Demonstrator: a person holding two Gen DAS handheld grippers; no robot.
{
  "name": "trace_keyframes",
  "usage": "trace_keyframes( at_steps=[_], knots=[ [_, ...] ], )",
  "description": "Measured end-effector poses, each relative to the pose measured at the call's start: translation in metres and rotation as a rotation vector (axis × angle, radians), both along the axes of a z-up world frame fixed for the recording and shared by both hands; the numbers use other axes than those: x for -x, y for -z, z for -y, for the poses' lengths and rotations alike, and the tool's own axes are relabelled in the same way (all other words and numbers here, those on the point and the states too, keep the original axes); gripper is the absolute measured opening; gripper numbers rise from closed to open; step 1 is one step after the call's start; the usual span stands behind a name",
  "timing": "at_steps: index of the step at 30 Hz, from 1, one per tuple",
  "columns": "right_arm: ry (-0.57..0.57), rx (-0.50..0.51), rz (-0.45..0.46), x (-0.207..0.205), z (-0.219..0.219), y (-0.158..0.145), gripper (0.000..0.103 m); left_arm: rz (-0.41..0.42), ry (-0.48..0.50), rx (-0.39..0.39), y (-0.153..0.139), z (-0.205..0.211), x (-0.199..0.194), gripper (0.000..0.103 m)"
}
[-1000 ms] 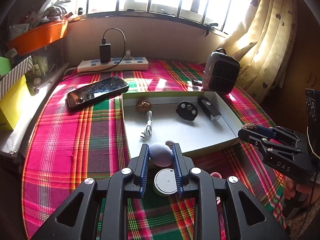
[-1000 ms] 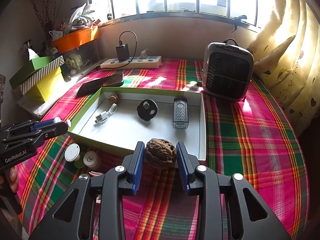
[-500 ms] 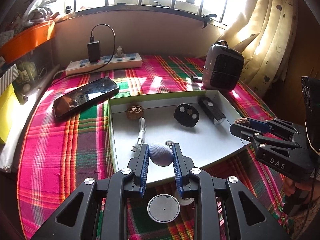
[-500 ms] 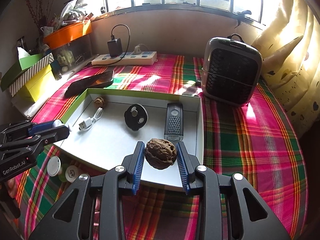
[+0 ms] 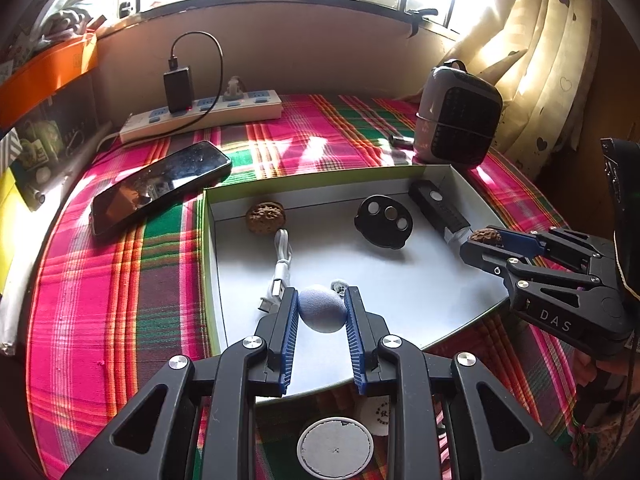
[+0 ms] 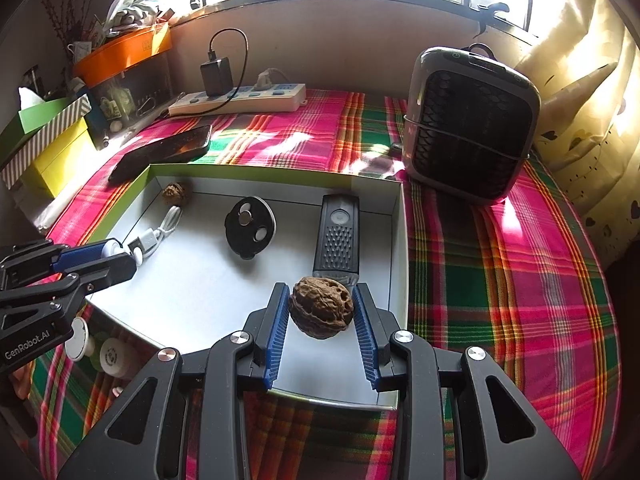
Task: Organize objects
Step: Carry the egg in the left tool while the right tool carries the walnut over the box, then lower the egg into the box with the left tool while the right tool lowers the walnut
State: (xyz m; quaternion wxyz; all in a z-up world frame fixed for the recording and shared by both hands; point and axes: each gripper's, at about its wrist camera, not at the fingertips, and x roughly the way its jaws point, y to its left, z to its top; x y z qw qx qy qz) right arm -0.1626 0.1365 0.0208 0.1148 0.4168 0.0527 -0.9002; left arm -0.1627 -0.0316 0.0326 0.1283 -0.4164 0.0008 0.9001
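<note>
Over one tray [image 6: 400,264] — two tools, left tool [image 5: 322,312] gripping a ball [image 5: 322,309], right tool [image 6: 321,312] a walnut [image 6: 321,311]

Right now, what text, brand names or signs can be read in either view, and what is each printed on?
"DAS": on the body of the right gripper, seen from the left wrist.
"GenRobot.AI": on the body of the left gripper, seen from the right wrist.
Round white cap on the cloth: a printed mark, too small to read.
Power strip: no legible text.

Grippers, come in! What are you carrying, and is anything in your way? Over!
Left gripper clamps blue ball. Right gripper clamps walnut. Both over tray. Remote just ahead of walnut.
</note>
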Motion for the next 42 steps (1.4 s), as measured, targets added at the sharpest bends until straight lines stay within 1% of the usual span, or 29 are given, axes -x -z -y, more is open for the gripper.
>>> trace_keyframes(
  at_steps=[5,13,18,32,42],
  knots=[
    [-0.001,-0.02,0.013,0.005,0.002,0.007,0.034,0.015,0.003,0.008,0.005,-0.001,0.004,0.021],
    [-0.008,-0.055,-0.005,0.007,0.006,0.008,0.034,0.042,-0.009,0.018,0.013,0.002,0.011,0.021],
    [-0.012,-0.091,-0.019,0.007,0.01,0.009,0.034,0.04,-0.011,0.024,0.013,0.003,0.013,0.021],
    [-0.013,-0.104,-0.025,0.009,0.012,0.01,0.034,0.037,-0.011,0.042,0.014,0.001,0.016,0.022],
    [-0.016,-0.093,-0.02,0.01,0.01,0.01,0.034,0.041,-0.017,0.068,0.015,-0.001,0.015,0.022]
  ],
)
